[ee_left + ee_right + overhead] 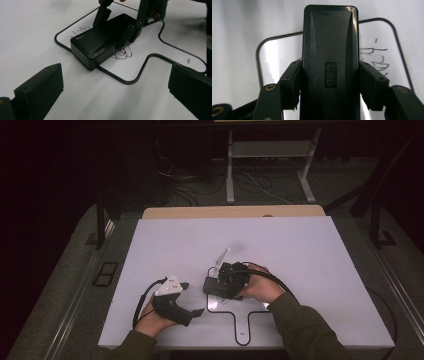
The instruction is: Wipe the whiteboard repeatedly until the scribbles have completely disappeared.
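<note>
High view: white table [310, 250] with a black outline [235, 312] drawn near the person's edge, a rounded box shape with a stem towards the edge. Right gripper [220, 282] sits over the outline's upper left part, held by the right hand [262, 287]. Left gripper [192, 299] lies to the left of the outline, in the left hand [150, 320], grey three-cornered plate on top.

Right gripper view: fingers [290, 85] closed on a black rectangular case [330, 57], one pad pressed on each long side. Case bears a "deli" mark on its top face. It lies across the outline's border, far end beyond the line. Pen scribbles [375, 58] on the table to the right of the case.

Left gripper view: own fingers [40, 90] spread wide, nothing between them but bare table. Black rectangular case [100, 42] ahead, resting on the table over the outline's corner, the right gripper's fingers clamped on its sides from above. More scribbles [123, 53] show just beside the case, inside the outline.

Left gripper and case: well apart, no contact.
</note>
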`<state>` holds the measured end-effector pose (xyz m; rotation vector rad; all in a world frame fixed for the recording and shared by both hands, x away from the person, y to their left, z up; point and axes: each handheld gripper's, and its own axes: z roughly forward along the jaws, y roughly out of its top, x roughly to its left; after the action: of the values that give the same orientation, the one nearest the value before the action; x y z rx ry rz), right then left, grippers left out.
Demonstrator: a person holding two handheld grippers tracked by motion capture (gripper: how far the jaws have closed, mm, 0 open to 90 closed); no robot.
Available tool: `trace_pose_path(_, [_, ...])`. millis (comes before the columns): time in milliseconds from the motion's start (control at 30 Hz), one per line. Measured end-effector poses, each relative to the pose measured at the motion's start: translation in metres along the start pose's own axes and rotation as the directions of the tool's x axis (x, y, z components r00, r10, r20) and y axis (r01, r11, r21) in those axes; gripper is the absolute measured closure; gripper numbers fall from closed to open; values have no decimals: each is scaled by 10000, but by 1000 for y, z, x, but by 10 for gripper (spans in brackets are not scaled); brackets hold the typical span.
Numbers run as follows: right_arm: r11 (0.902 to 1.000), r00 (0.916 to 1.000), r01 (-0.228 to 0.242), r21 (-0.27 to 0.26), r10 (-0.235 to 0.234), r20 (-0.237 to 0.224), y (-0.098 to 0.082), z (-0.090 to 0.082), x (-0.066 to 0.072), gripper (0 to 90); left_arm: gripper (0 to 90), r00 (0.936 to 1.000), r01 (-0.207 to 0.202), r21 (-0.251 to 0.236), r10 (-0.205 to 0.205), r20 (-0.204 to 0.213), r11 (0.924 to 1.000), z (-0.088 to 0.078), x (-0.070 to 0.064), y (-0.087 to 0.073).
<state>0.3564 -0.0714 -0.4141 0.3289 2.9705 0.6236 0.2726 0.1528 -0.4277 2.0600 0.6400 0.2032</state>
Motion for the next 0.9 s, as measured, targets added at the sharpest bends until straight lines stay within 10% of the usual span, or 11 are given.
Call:
trace_pose_path(400, [9985,9985,539,118,-539,-19,3,-1,21,389,0,10000,-25,62,26,-18,10000,0,0,0])
trace_pose_path(900, [9995,9994,231,202,-236,271,7,2,6,389,0,10000,19,28,-19,-4,10000,0,-1,0])
